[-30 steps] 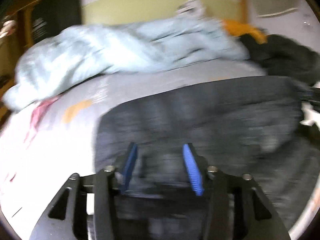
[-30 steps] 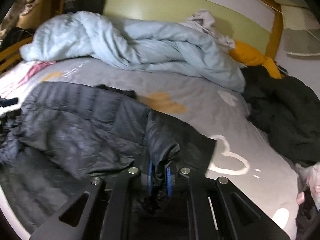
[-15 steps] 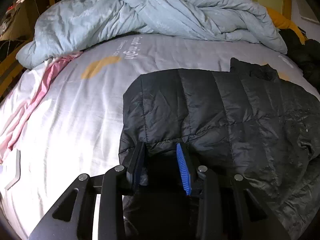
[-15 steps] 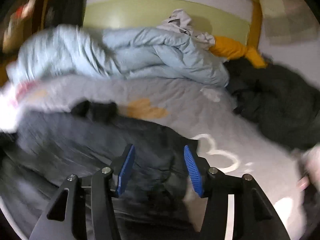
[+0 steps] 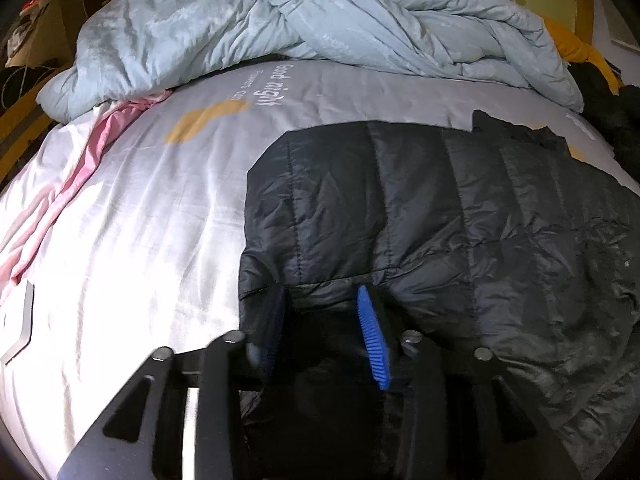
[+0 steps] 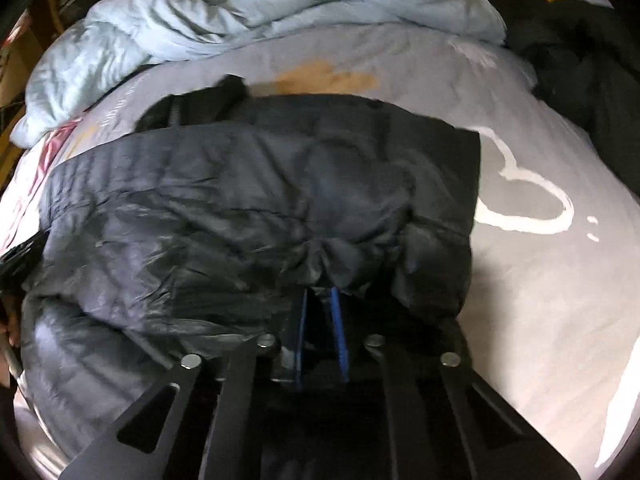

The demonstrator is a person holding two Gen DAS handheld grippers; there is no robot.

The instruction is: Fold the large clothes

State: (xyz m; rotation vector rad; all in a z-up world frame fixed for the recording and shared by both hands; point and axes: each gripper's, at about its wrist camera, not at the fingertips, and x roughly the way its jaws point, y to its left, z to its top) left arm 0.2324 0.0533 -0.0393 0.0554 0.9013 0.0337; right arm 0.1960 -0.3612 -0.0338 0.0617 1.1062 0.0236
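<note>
One garment, a black quilted puffer jacket [image 5: 460, 216], is lying across the grey printed bedsheet [image 5: 132, 216], and judging by the doubled layers along its near edge, a first fold is looking already made while the rest is still waiting. Starting at 9 o'clock in the left wrist view, bare sheet and a pink cloth strip [image 5: 76, 176] are showing, with a crumpled pale blue duvet [image 5: 304, 20] heaped at 12 o'clock. Moving toward 6 o'clock, the left gripper [image 5: 322, 332] is sitting over the jacket's near hem with its blue-padded jaws partly apart, having just been widening a little; dark fabric is lying between them, but whether the pads are pressing on it I cannot tell. Further right, in the right wrist view, the right gripper [image 6: 320, 336] is pinching a bunched tuck of the jacket [image 6: 260, 208] at 6 o'clock, its jaws having just been closing nearly together on that fabric. At 3 o'clock a white heart outline [image 6: 528, 200] is marking bare sheet beside the jacket's edge. Left to do, as I judge it: flattening this fold, then folding the jacket smaller.
</note>
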